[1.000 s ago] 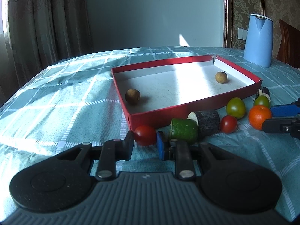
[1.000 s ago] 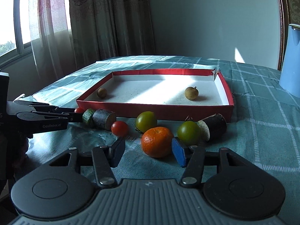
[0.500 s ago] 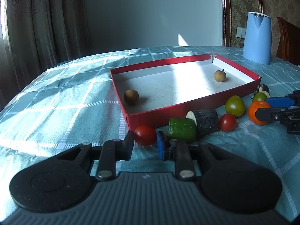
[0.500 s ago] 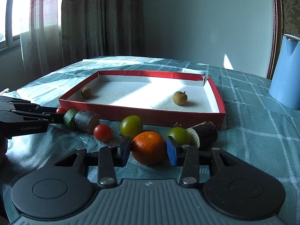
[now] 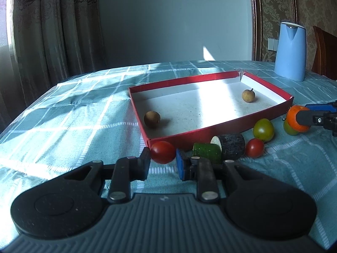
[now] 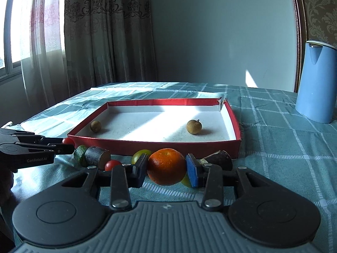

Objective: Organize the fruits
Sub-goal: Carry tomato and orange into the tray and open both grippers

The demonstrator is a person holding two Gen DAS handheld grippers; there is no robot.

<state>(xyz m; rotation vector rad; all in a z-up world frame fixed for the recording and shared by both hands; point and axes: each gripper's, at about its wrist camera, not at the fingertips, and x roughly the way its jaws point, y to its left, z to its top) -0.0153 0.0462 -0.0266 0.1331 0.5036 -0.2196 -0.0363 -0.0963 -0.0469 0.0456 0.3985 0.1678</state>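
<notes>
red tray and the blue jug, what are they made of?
Tray: looks like thin cardboard, matte red outside and white inside; its far right corner is torn and folded. Jug: probably plastic, smooth pale blue with a soft sheen and a moulded spout; coated metal can't be ruled out.

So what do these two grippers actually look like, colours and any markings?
Both match: the left gripper and right gripper have a grey ribbed body, two round black discs, black linkage arms with silver rivets, one black fingertip and one blue pad. White "GenRobot.AI" lettering marks the left gripper's side in the right wrist view.
</notes>
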